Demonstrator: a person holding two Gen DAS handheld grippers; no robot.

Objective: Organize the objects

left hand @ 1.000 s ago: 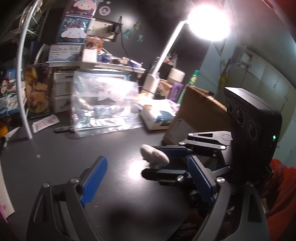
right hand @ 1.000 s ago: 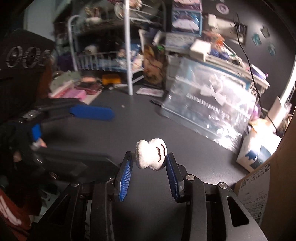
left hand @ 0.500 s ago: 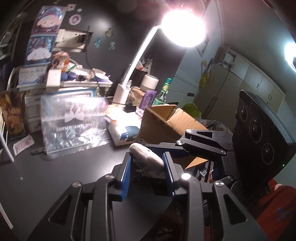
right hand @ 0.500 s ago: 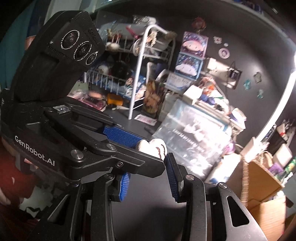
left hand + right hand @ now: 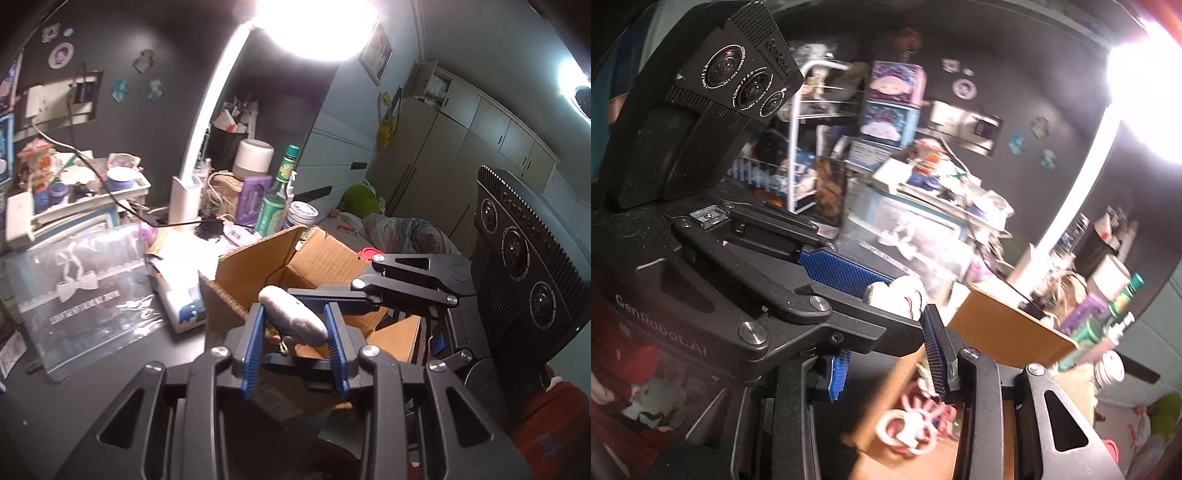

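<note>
A small white plush toy (image 5: 291, 314) with dark stitched marks (image 5: 905, 295) hangs in the air, held from two sides. My left gripper (image 5: 294, 309) is shut on it, its blue pads pressing both flanks. My right gripper (image 5: 894, 312) comes in crosswise and is also shut on the toy; its left finger is partly hidden behind the left gripper's body. Just beyond and below stands an open cardboard box (image 5: 325, 254), whose flap (image 5: 1004, 325) rises on the right. Pink and white ring-shaped items (image 5: 908, 424) lie blurred inside the box.
A clear plastic pouch with a bow print (image 5: 85, 295) leans at the left on the dark desk (image 5: 92, 387). A tissue box (image 5: 181, 306), a white lamp (image 5: 184, 199), a green bottle (image 5: 273, 206) and jars crowd behind the cardboard box. A wire shelf (image 5: 798, 147) stands far back.
My left gripper closed on the toy that the right gripper was holding. Both grippers rose together and swung right, from above the desk to the cardboard box.
</note>
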